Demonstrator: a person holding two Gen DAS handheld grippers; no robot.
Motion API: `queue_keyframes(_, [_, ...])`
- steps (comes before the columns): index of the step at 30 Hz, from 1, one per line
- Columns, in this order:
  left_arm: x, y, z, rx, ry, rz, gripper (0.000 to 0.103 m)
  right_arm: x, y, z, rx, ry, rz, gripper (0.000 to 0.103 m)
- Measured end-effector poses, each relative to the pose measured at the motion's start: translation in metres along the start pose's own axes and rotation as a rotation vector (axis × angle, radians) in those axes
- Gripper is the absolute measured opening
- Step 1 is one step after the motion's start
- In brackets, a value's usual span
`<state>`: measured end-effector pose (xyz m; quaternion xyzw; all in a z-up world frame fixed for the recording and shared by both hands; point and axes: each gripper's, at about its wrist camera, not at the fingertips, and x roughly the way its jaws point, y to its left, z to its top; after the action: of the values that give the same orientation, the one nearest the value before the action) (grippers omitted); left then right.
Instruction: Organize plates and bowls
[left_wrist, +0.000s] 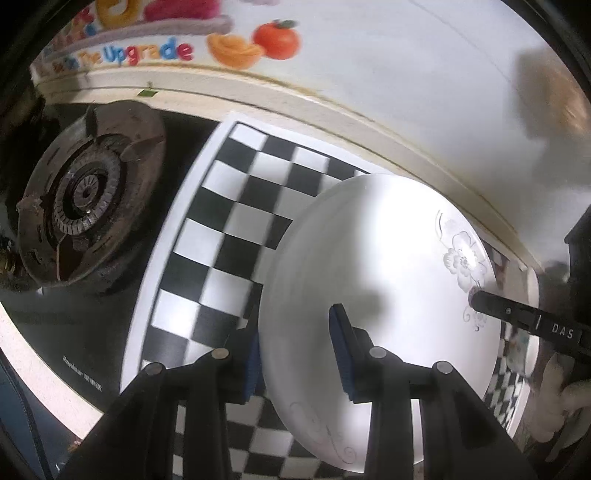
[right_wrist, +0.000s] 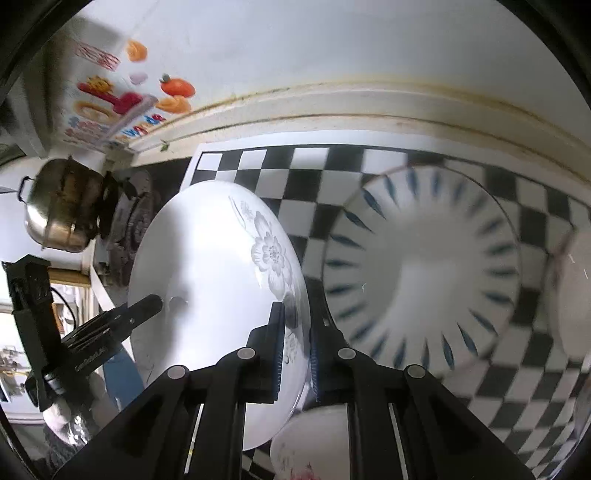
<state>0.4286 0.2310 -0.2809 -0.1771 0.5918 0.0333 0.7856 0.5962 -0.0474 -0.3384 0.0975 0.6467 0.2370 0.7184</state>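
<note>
A white plate with grey flower print (left_wrist: 376, 258) is held tilted above the checkered mat (left_wrist: 236, 206). My left gripper (left_wrist: 295, 354) is shut on the plate's near rim, one blue pad on each face. My right gripper (right_wrist: 297, 345) is shut on the opposite rim of the same plate (right_wrist: 207, 280); it shows in the left wrist view (left_wrist: 517, 314) at the flower edge. A blue-streaked bowl (right_wrist: 424, 266) sits on the mat to the right. A small floral bowl (right_wrist: 306, 446) lies below the plate.
A gas burner (left_wrist: 85, 206) lies left of the mat. A steel pot (right_wrist: 62, 210) stands at the far left. A white wall with fruit stickers (left_wrist: 258, 37) runs behind. Another white dish (right_wrist: 576, 295) sits at the right edge.
</note>
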Motion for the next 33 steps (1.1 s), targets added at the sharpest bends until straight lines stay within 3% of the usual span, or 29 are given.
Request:
queue_keyframes(7, [-0.017,-0.049,-0.035,0.088,0.007,-0.040,0.032,-0.049,-0.036,-0.064,0.061,-0.073,0.004,0.014])
queue_keyframes(12, [-0.004,-0.078,-0.065,0.144,0.053,-0.063,0.032,-0.071,-0.068,-0.115,0.112,-0.097,-0.012,0.014])
queue_keyframes(20, [0.025,-0.107,-0.109,0.220,0.137,-0.035,0.032,-0.061,-0.114,-0.184,0.215,-0.046,-0.020,0.014])
queue_keyframes(27, [0.051,-0.111,-0.124,0.254,0.191,0.014,0.032,-0.038,-0.137,-0.214,0.244,0.028,-0.033,0.014])
queue_keyframes(33, [0.064,-0.115,-0.128,0.287,0.219,0.057,0.032,-0.030,-0.139,-0.218,0.232,0.043,-0.055,0.014])
